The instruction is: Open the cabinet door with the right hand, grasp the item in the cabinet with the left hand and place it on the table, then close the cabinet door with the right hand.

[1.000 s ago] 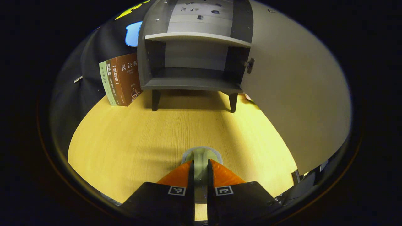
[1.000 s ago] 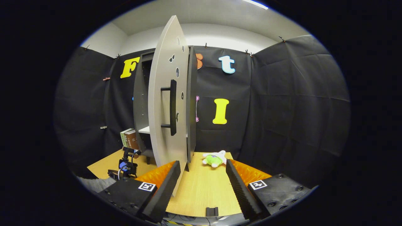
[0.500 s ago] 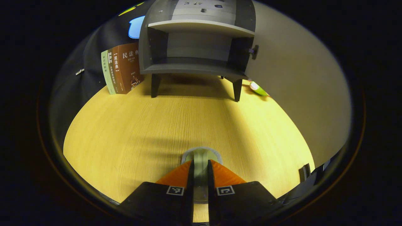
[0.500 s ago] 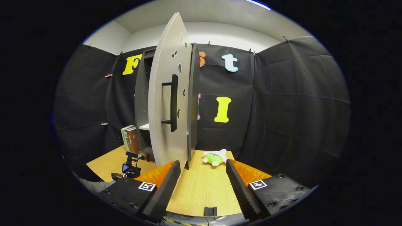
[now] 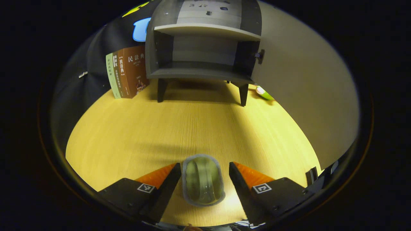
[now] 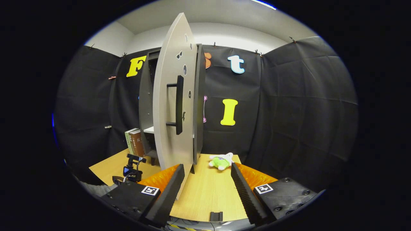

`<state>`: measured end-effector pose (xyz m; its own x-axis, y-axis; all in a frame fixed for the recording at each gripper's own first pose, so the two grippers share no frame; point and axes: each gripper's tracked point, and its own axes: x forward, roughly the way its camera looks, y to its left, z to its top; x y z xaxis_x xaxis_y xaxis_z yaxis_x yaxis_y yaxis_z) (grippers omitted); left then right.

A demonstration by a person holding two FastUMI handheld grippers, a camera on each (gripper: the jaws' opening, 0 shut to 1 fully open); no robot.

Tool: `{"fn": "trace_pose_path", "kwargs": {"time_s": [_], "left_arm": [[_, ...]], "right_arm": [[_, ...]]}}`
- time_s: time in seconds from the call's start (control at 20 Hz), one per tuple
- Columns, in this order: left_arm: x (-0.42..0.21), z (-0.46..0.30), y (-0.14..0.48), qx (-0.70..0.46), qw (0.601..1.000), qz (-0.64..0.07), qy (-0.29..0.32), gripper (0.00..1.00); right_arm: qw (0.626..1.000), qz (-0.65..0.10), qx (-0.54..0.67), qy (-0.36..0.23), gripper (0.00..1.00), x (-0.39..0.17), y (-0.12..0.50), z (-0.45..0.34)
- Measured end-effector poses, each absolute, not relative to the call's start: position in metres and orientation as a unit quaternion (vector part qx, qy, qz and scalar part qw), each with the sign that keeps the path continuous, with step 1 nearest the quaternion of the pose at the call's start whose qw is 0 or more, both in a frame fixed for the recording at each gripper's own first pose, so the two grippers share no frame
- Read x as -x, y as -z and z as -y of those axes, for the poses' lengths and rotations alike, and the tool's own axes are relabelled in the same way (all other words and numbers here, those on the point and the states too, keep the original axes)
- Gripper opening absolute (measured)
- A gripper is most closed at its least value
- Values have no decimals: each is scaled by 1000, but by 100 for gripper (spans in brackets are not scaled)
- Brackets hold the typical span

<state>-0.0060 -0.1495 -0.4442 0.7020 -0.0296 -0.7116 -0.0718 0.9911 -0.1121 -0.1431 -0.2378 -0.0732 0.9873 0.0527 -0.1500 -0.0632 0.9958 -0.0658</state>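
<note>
Left gripper (image 5: 202, 179) spread; pale green roll (image 5: 202, 181) on table (image 5: 128, 134) near its front edge, between the fingers, untouched. Right gripper (image 6: 207, 179) spread, holding nothing, facing cabinet door (image 6: 168, 106) open edge-on, handle (image 6: 179, 104) visible. Plush toy (image 6: 221, 161) beside cabinet (image 5: 202, 51).

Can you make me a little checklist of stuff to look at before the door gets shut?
1. Item out of the cabinet and on the table: ok, the green roll lies on the wood.
2. Left tongs let go of the roll: ok, the fingers stand apart on either side of it.
3. Lower shelf bare: ok in the left gripper view; the top shelf, cannot tell.
4. Door open and its handle free to reach: ok.
5. Right tongs open and holding nothing: ok, but not yet at the handle.
6. Plush toy away from the door's swing: cannot tell.
</note>
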Motion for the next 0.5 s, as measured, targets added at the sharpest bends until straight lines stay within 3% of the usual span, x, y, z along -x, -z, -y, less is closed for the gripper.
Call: {"fn": "trace_pose_path", "kwargs": {"time_s": [0.4,0.45,0.5], "left_arm": [[-7,134,343,24,961,-274,23,95],[-8,129,325,24,966,-256,24,95],[-7,124,305,24,970,-242,25,95]], "right_arm": [[997,-56,47,-27,89,149,59,217],[997,-51,48,-25,98,150,56,214],[998,-47,47,-24,98,150,52,211]]}}
